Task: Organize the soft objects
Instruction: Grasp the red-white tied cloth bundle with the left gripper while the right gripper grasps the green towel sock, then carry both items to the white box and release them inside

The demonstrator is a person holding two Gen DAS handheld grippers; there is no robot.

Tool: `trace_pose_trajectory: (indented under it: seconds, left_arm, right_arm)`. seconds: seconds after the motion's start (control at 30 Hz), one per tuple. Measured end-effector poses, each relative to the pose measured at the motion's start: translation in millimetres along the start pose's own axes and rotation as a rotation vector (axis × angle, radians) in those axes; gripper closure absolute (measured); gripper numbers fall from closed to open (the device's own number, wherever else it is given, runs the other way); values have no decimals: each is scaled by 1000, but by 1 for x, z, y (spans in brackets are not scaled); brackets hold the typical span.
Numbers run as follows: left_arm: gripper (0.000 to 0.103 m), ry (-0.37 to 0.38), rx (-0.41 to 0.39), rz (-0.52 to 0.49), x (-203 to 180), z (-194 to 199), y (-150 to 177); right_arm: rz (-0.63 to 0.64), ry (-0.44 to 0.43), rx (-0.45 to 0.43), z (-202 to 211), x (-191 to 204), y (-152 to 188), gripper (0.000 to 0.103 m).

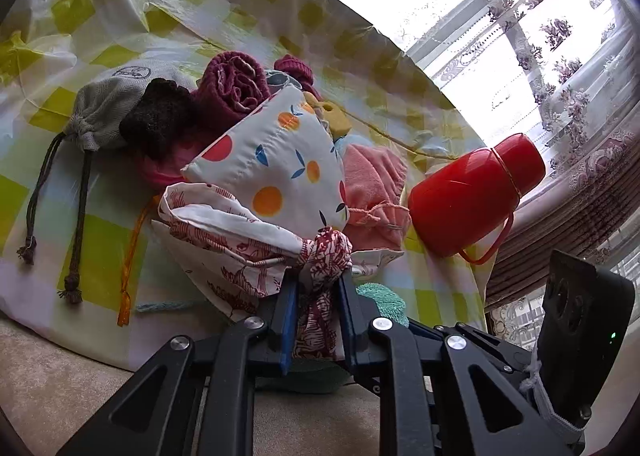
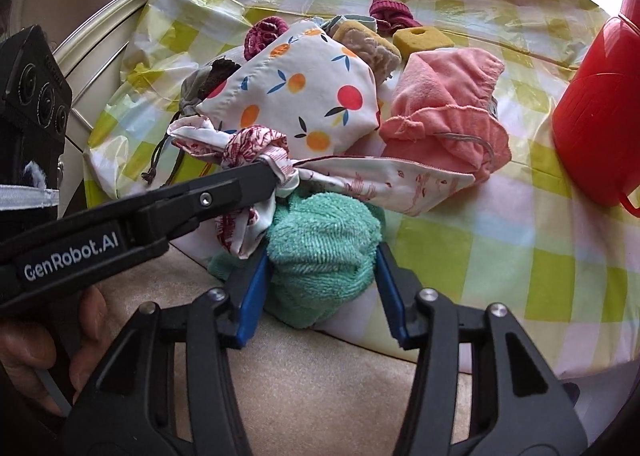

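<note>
My left gripper [image 1: 318, 284] is shut on the gathered mouth of a white drawstring bag with red print [image 1: 224, 232], at the table's near edge. It also shows in the right wrist view [image 2: 276, 172], pinching the same bag [image 2: 384, 180]. My right gripper [image 2: 322, 260] is shut on a rolled teal towel [image 2: 324, 244], just below the bag's opening. The teal towel [image 1: 380, 300] peeks out to the right of the left fingers. Behind lie a fruit-print pouch [image 1: 276, 160], a pink cloth [image 1: 372, 184] and a maroon knit [image 1: 232, 84].
A red thermos jug [image 1: 472, 192] lies on its side at the right of the checked tablecloth [image 1: 100, 240]. A grey drawstring pouch [image 1: 104, 112] and a black knit [image 1: 156, 120] sit at left. Yellow sponges [image 2: 422, 38] lie at the back. A curtained window is behind.
</note>
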State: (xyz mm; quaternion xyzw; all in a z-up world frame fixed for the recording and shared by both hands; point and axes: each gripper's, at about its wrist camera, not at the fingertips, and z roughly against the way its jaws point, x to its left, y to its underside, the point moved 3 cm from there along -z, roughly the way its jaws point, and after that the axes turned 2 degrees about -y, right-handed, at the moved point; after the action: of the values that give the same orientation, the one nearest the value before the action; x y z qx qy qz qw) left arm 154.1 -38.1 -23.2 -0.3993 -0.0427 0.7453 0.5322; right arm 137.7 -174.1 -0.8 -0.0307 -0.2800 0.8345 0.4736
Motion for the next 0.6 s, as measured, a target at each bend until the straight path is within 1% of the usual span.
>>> trace_pose_trajectory:
  seconds: [0.1,0.2,0.37,0.6]
  left_arm:
    - [84,13,-47,-21,-6,12,-1]
    - [84,11,-76,-49,-15,20,0]
    - [84,28,-91,-95,-36,25,5]
    - [84,75,-93,-163,-71,27,17]
  right_arm:
    - [-35,-3,-27,13,-8,5,49]
    - [-81,-7,-59,30,-19,12,49]
    - [-149,25,-118,65,-45,26,49]
    - [-267,82,-175,115,-93,60,49]
